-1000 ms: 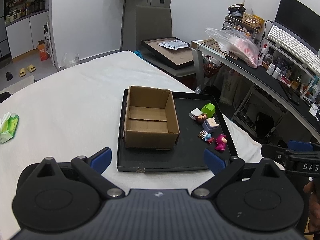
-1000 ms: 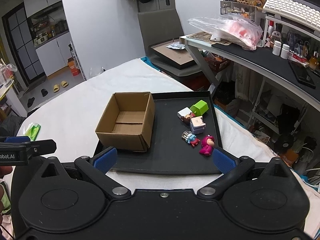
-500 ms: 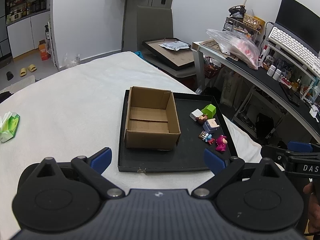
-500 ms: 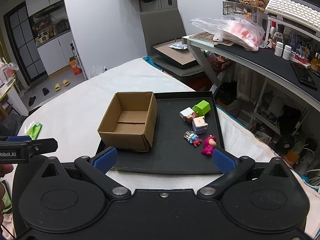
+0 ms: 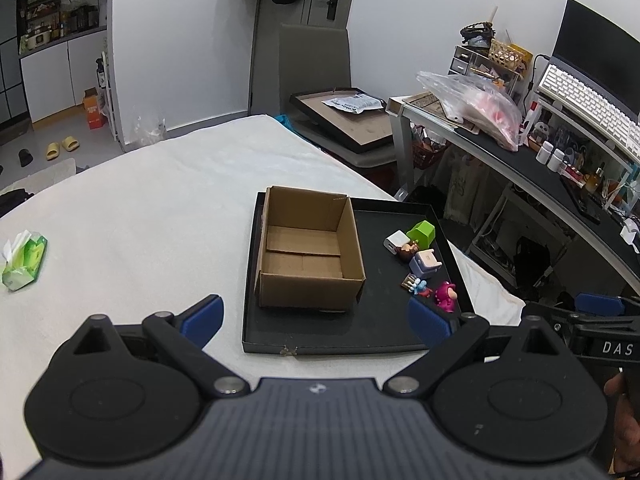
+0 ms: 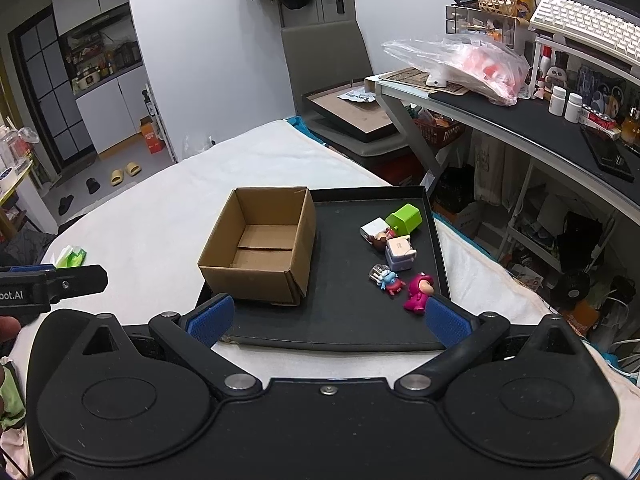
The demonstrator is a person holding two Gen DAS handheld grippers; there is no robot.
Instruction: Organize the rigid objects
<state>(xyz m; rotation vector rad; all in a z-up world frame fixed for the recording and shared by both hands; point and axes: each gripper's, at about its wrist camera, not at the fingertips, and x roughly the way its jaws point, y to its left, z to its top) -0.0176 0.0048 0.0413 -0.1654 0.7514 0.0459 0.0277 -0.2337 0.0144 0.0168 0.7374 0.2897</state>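
Note:
A black tray (image 5: 372,336) (image 6: 340,332) lies on the white bed cover. On its left half stands an open, empty cardboard box (image 5: 310,250) (image 6: 260,244). On its right half lie several small toys: a green block (image 5: 422,233) (image 6: 405,217), a white cube (image 5: 396,239), a pale purple block (image 5: 426,262) (image 6: 399,254), a blue and red figure (image 6: 389,279) and a pink figure (image 5: 446,297) (image 6: 419,290). My left gripper (image 5: 316,318) hangs open before the tray's near edge. My right gripper (image 6: 326,316) is also open, just short of the tray, its right pad (image 6: 442,320) near the pink figure.
A green tissue pack (image 5: 26,258) (image 6: 72,256) lies on the bed at the left. To the right runs a desk (image 6: 532,128) with a plastic bag (image 6: 460,64), bottles and a keyboard. A grey chair (image 5: 316,64) holding a framed board stands behind the bed.
Both grippers have drifted slightly, so the tray and box sit a little further right in each view. Nothing on the tray has moved and both grippers stay open.

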